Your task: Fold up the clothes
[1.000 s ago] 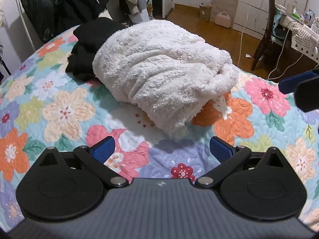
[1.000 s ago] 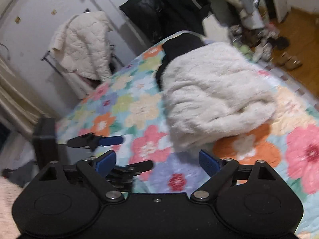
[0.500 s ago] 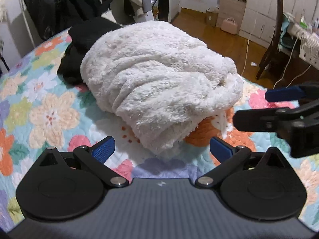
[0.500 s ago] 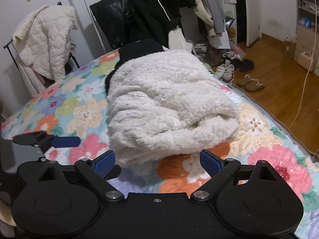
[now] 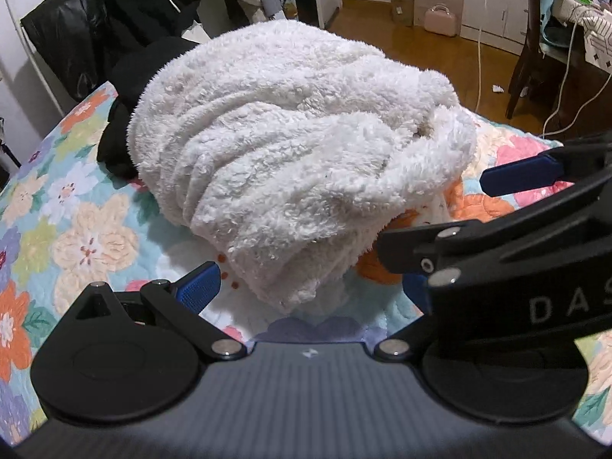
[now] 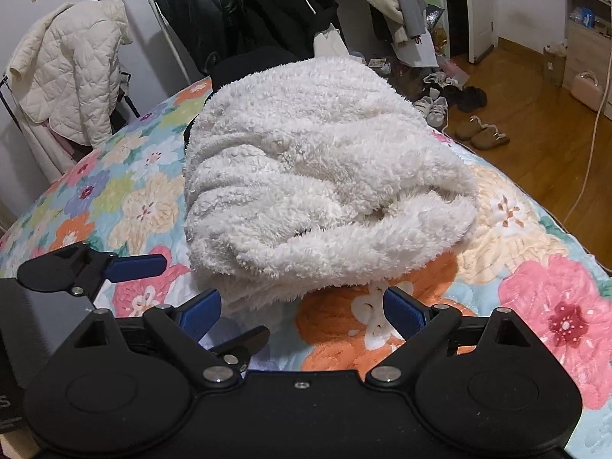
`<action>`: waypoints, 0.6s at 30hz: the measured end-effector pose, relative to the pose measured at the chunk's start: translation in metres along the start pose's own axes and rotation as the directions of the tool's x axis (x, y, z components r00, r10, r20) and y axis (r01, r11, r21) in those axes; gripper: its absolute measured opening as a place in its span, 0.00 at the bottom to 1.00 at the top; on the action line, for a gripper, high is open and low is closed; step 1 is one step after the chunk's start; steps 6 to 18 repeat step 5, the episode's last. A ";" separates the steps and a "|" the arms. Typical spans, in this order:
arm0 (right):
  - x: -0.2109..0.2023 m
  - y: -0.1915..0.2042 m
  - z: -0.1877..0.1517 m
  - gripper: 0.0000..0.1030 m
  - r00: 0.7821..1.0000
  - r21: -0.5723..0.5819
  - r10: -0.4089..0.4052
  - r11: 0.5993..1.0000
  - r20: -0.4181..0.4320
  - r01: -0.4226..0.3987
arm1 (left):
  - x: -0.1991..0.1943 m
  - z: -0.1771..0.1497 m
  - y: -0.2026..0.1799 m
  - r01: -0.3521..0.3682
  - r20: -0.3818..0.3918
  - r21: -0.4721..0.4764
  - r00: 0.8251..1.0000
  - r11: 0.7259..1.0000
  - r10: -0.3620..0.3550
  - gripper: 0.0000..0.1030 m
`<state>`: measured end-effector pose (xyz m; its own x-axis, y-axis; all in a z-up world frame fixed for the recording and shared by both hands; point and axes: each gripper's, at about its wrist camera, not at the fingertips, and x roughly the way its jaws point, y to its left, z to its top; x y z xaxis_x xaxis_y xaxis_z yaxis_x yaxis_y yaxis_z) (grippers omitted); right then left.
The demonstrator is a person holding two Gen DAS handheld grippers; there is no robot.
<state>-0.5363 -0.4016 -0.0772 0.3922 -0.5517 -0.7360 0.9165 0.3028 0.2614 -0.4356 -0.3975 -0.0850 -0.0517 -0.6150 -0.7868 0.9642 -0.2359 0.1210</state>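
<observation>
Approaching: two hand-held grippers close on a white fleece garment [image 5: 298, 160] bundled on a floral bedspread [image 5: 88, 237].
Garment: it lies in a thick, rumpled mound mid-bed, its near edge just ahead of both tools; a black garment [image 5: 126, 122] is tucked against its far side.
Left gripper [image 5: 310, 290]: fingers spread wide, empty, pointing at the fleece's near lower edge.
Right gripper [image 6: 302, 310]: also spread and empty, just beside the same edge and crowding the left tool.
Stage: likely the reach before a first grasp; the fleece is not yet laid flat.
Risk: the plush pile is thick, so a shallow pinch could slip or catch several layers at once, dragging the whole mound instead of opening it.
Second risk: the tools, so near each other, could collide.
</observation>
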 end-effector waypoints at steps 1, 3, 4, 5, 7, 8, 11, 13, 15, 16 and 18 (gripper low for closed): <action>0.001 -0.001 -0.001 0.92 1.000 0.001 0.000 1.000 0.006 0.000 | 0.002 0.000 0.000 0.001 -0.008 0.011 1.000 1.000 -0.001 1.00; 0.003 -0.004 -0.001 0.92 1.000 0.000 0.001 1.000 0.016 -0.001 | 0.004 -0.002 0.003 0.032 -0.014 0.023 0.999 0.999 -0.032 1.00; 0.006 -0.005 -0.001 0.92 1.000 -0.001 0.004 1.000 0.012 -0.004 | 0.004 -0.003 0.005 0.059 -0.013 0.025 0.998 0.998 -0.059 1.00; 0.008 -0.007 0.000 0.92 1.000 -0.003 0.008 1.000 0.007 -0.008 | 0.005 -0.004 0.008 0.087 -0.012 0.023 0.996 0.996 -0.087 1.00; 0.008 -0.007 0.000 0.92 1.000 -0.003 0.008 1.000 0.007 -0.008 | 0.005 -0.004 0.008 0.087 -0.012 0.023 0.996 0.996 -0.087 1.00; 0.008 -0.007 0.000 0.92 1.000 -0.003 0.008 1.000 0.007 -0.008 | 0.005 -0.004 0.008 0.087 -0.012 0.023 0.996 0.996 -0.087 1.00; 0.008 -0.007 0.000 0.92 1.000 -0.003 0.008 1.000 0.007 -0.008 | 0.005 -0.004 0.008 0.087 -0.012 0.023 0.996 0.996 -0.087 1.00; 0.008 -0.007 0.000 0.92 1.000 -0.003 0.008 1.000 0.007 -0.008 | 0.005 -0.004 0.008 0.087 -0.012 0.023 0.996 0.996 -0.087 1.00; 0.008 -0.007 0.000 0.92 1.000 -0.003 0.008 1.000 0.007 -0.008 | 0.005 -0.004 0.008 0.087 -0.012 0.023 0.996 0.996 -0.087 1.00; 0.008 -0.007 0.000 0.92 1.000 -0.003 0.008 1.000 0.007 -0.008 | 0.005 -0.004 0.008 0.087 -0.012 0.023 0.996 0.996 -0.087 1.00; 0.008 -0.007 0.000 0.92 1.000 -0.003 0.008 1.000 0.007 -0.008 | 0.005 -0.004 0.008 0.087 -0.012 0.023 0.996 0.996 -0.087 1.00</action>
